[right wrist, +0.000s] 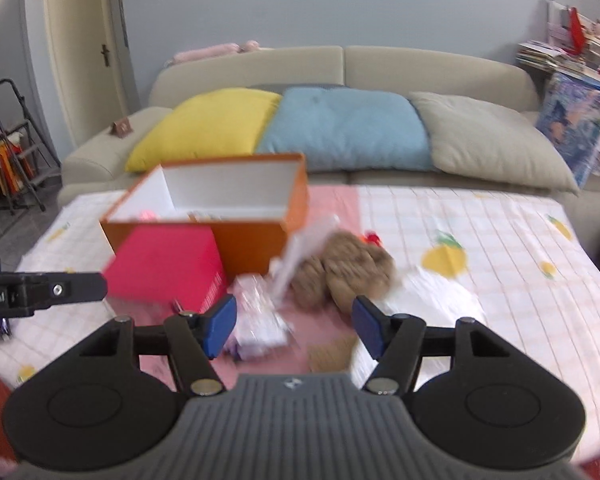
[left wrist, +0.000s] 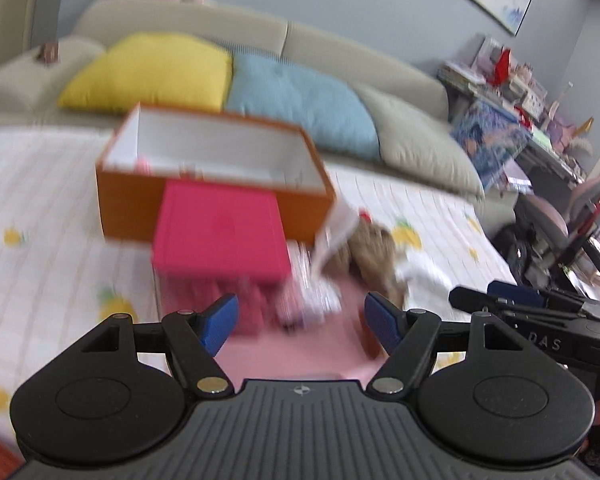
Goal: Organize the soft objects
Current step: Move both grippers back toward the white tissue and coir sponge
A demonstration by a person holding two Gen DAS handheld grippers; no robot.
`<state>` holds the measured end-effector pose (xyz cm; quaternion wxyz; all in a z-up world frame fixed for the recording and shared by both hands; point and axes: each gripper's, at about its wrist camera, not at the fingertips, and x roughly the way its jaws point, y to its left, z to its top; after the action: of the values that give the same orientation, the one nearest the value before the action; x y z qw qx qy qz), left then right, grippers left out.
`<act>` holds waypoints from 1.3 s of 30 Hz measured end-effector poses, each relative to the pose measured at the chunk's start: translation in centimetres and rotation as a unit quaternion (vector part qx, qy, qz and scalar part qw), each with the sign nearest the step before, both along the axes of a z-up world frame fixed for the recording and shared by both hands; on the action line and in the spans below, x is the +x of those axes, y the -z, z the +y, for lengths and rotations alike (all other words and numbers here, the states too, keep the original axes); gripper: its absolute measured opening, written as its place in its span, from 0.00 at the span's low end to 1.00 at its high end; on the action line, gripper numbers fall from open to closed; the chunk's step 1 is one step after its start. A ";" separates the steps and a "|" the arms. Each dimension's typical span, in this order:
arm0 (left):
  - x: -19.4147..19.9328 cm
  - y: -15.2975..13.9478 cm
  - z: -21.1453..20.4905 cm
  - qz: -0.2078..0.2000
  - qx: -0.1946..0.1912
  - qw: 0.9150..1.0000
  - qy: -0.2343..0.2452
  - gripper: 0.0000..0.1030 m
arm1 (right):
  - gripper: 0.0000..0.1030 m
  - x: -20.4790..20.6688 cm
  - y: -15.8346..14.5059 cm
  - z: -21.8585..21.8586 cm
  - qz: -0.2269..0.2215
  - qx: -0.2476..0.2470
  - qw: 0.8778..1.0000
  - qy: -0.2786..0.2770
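An open orange box [left wrist: 204, 204] with a white inside stands on the cloth-covered table; it also shows in the right wrist view [right wrist: 244, 240]. A pink box [left wrist: 220, 228] lies in front of it, also in the right wrist view [right wrist: 168, 264]. A brown plush toy [left wrist: 372, 252] lies to the right, in the right wrist view too [right wrist: 348, 272], beside a clear plastic packet [right wrist: 260, 316] and a white soft item [right wrist: 440, 292]. My left gripper [left wrist: 302, 320] is open and empty above the packet. My right gripper [right wrist: 294, 324] is open and empty near the plush.
A beige sofa [right wrist: 420, 68] behind the table holds yellow [right wrist: 208, 128], blue [right wrist: 348, 128] and grey [right wrist: 488, 140] cushions. Cluttered shelves [left wrist: 512, 92] and a chair [left wrist: 572, 216] stand at the right. A folded ladder [right wrist: 16, 140] stands left by a door.
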<state>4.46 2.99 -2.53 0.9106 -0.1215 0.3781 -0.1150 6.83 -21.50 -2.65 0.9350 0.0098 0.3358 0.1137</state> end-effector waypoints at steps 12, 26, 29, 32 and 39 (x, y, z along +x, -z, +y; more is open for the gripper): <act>-0.6 2.2 -2.0 0.076 -0.036 0.996 0.013 0.80 | 0.69 -1.3 5.4 0.9 0.107 -0.044 0.993 -0.023; 0.6 4.0 -4.7 0.103 -0.014 0.992 0.069 0.77 | 0.81 1.6 9.7 -1.7 0.209 -0.027 0.976 0.052; 1.1 4.7 -4.8 0.105 -0.005 0.991 0.077 0.76 | 0.81 2.0 10.2 -2.9 0.224 0.002 0.971 0.079; 1.7 5.5 -5.2 0.108 0.012 0.990 0.088 0.76 | 0.81 2.1 10.3 -4.2 0.231 0.044 0.966 0.105; 3.5 6.5 -8.4 0.094 0.039 0.982 0.158 0.76 | 0.71 2.8 9.9 -7.5 0.212 0.050 0.962 0.167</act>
<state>7.93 -5.38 -9.07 0.8452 -0.0350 0.4810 -0.2303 9.66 -29.01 -12.57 0.8464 0.1369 0.5136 -0.0324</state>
